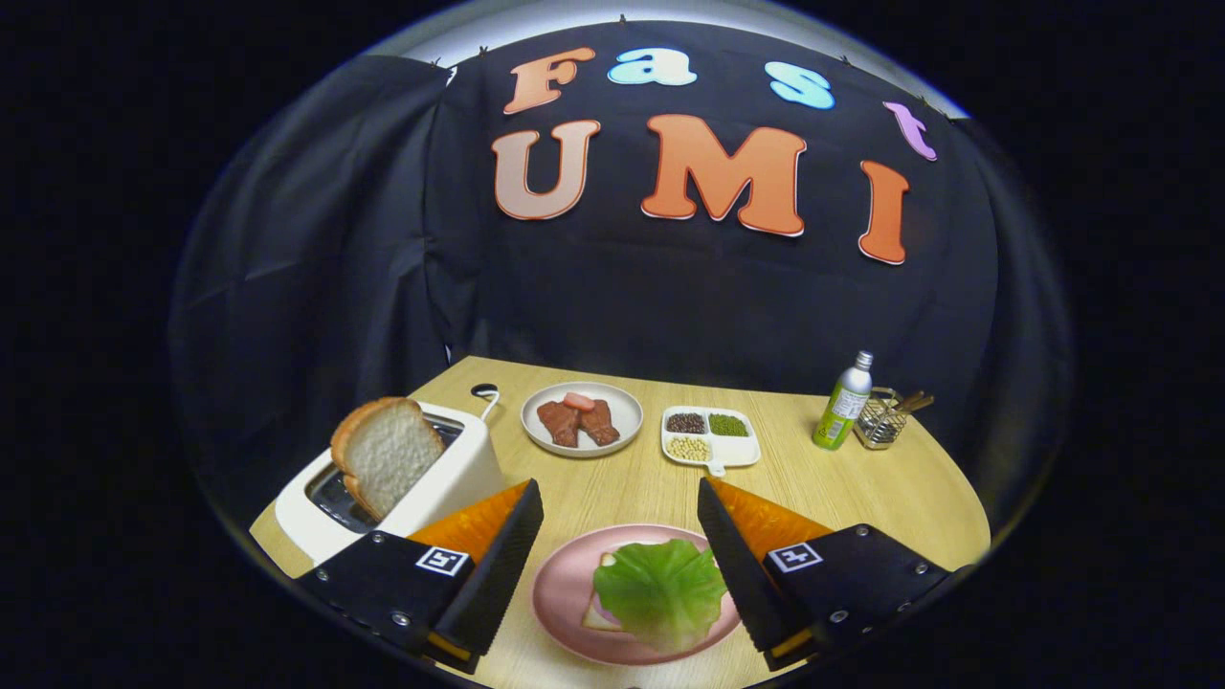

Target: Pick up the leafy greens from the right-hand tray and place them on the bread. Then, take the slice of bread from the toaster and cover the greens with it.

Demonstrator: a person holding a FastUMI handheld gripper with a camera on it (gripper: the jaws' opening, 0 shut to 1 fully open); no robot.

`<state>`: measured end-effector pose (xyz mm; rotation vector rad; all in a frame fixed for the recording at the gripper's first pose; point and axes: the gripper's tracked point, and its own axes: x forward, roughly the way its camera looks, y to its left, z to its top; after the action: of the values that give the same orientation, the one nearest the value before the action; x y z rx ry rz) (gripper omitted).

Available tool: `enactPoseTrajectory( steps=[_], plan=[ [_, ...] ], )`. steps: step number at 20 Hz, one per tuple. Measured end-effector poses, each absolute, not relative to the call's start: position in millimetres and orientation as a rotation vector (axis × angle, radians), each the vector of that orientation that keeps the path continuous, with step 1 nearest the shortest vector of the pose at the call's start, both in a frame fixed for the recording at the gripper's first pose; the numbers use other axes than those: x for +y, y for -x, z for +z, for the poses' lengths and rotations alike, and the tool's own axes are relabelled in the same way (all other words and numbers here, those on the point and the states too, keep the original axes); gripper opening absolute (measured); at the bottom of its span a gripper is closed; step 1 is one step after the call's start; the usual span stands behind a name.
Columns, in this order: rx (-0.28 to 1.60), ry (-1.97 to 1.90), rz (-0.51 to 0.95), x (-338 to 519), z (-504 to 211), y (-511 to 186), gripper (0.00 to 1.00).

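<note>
Leafy greens [662, 590], a crinkled pale-green leaf, lie on the bread [599, 612] on a pink plate [560, 593], between the fingers of the hand-held gripper [620, 522], which stands wide and holds nothing. The remaining slice of bread [386, 455], porous with a tan crust, stands tilted in the glossy white toaster [459, 469], ahead and to the left of the left finger, broad face toward the hand-held gripper. The wood-grain worktop [861, 498] also carries a divided tray [710, 435].
</note>
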<state>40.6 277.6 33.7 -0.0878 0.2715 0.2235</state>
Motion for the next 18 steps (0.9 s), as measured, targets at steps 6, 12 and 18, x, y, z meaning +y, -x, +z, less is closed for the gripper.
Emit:
enactPoseTrajectory(
  steps=[6,12,18],
  plan=[
    [0.23,0.059,0.282,336.7,62.1,-27.2,0.97],
    [0.21,0.041,0.348,391.0,71.7,-15.8,0.97],
    [0.277,0.099,0.364,415.3,36.4,-18.3,0.97]
  ],
)
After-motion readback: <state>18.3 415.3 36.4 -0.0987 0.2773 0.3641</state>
